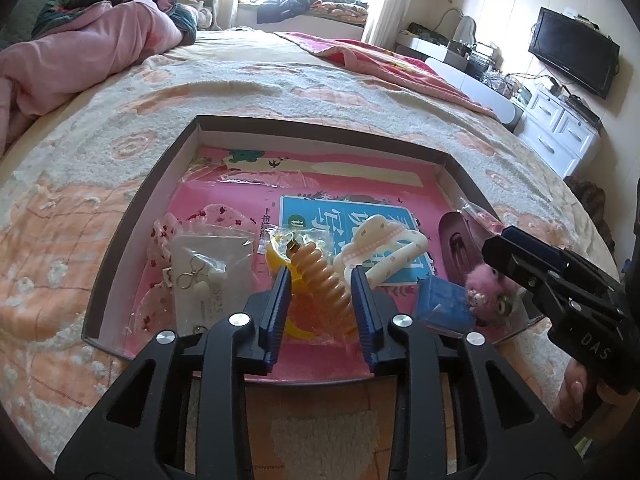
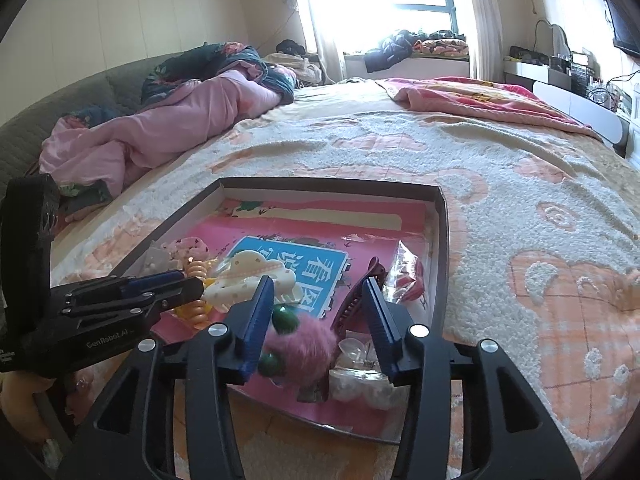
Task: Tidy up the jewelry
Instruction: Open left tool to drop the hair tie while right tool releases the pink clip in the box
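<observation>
on the bed point(image 1: 360, 92), a tray point(image 1: 132, 216) holds hair clips; left gripper point(image 1: 322, 276) and right gripper point(image 2: 318, 284) gape open.

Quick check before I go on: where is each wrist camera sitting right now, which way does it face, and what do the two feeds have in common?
Left wrist: sits behind the left tongs, low over the box's near edge, facing across the bed toward the window; open fingers straddle the orange spiral hair tie; right tongs and a hand show at right.
Right wrist: sits behind the right tongs, facing likewise; pink fluffy clip between open fingers; left tongs at left.
Shared: box, cream claw clip, spiral tie, fluffy clip.
</observation>
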The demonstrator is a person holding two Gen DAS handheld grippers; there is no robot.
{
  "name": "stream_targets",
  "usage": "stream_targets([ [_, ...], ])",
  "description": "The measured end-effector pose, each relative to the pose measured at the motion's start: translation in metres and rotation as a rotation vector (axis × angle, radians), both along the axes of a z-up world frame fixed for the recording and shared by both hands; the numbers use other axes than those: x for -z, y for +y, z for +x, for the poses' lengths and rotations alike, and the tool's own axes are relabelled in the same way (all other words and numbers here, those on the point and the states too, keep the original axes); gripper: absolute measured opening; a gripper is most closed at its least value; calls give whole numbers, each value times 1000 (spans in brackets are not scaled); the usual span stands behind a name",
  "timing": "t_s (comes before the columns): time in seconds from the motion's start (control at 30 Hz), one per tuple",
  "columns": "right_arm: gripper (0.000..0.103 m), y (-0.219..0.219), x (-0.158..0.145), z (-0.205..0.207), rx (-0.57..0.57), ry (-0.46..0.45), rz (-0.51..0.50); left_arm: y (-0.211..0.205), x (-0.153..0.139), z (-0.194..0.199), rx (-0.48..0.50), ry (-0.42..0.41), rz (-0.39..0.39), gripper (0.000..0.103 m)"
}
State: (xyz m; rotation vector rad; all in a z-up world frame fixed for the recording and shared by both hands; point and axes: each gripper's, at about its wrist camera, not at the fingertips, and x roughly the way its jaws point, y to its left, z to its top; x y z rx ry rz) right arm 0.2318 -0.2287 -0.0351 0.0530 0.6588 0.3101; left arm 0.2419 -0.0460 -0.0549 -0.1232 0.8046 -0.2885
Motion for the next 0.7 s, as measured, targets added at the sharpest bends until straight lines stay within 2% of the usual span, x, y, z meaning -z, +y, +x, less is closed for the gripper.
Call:
stream_targets([
  [0.13,53,0,-3,-5,1,-10,-1,2,-3,-2,-7,-4,-2,32],
  [0.37,65,-5,-8,-15,17,-28,6,9,-13,-7,-37,-17,-11,53],
  [0.43,68,-8,-10,-16,26,-32,14,12,-16,-8,-46,-22,-20,54],
  [0.7,84,-16,-18,-24,43,-59,38,23,-29,-14,-76,-51,-40,74],
])
